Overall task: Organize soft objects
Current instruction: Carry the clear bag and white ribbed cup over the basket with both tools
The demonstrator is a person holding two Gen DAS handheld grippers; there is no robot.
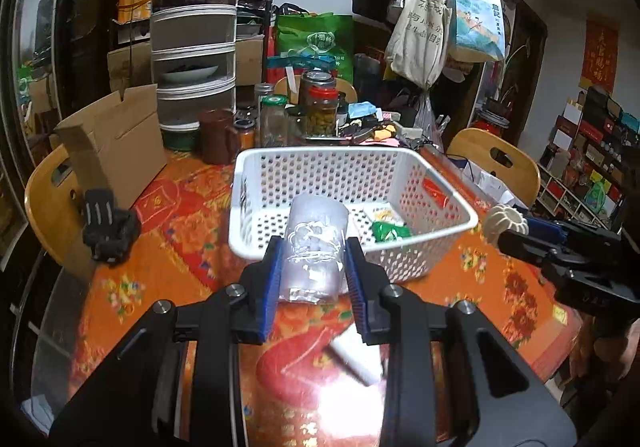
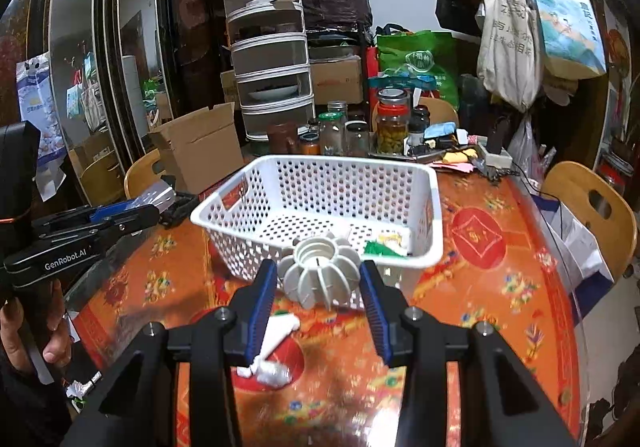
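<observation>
One clear crinkly packet (image 1: 314, 253), one pale ribbed foam ball (image 2: 320, 273), both pinched in tongs.

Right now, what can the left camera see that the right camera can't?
Only the left view shows the silvery packet pinched in the left claw and a black strap mount on the table. Only the right view shows a hand holding the other tool. Both show the white basket, the ribbed white ball in the right claw and the jars.
</observation>
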